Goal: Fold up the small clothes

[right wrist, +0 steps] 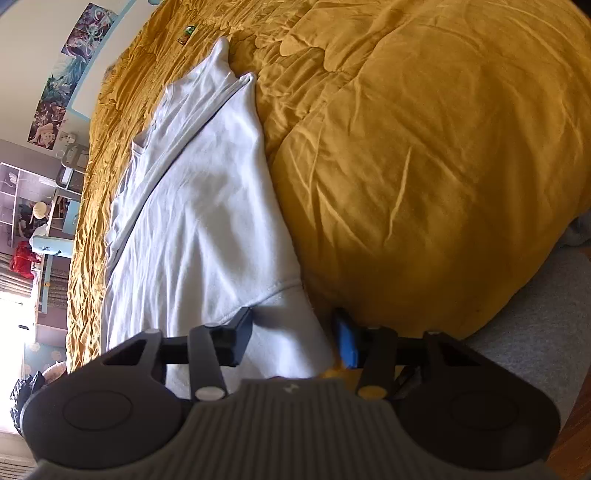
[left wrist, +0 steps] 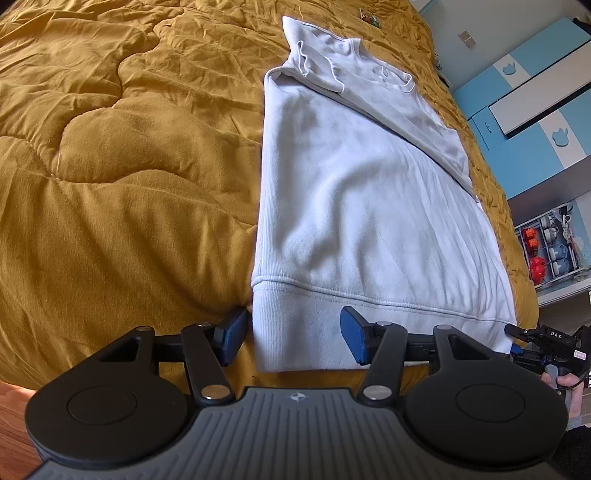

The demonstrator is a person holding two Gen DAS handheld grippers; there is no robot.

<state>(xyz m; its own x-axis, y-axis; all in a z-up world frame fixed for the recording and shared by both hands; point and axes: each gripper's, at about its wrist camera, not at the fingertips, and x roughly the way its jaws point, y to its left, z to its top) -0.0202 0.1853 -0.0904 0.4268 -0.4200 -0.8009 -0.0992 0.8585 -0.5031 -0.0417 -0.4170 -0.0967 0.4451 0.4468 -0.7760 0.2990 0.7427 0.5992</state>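
Note:
A white sweatshirt (left wrist: 354, 206) lies flat on a mustard quilt (left wrist: 122, 155), both sleeves folded in across its chest, the ribbed hem toward me. My left gripper (left wrist: 293, 338) is open, its jaws straddling the hem's left corner. In the right wrist view the sweatshirt (right wrist: 199, 206) runs away from me. My right gripper (right wrist: 295, 339) is open, its jaws on either side of the hem's right corner. The right gripper also shows at the right edge of the left wrist view (left wrist: 543, 343).
The puffy quilt (right wrist: 424, 166) bulges high to the right of the sweatshirt. A blue and white wardrobe (left wrist: 528, 99) stands beyond the bed. A small colourful object (left wrist: 368, 17) lies near the far end. A desk and shelves (right wrist: 40, 206) stand at the left.

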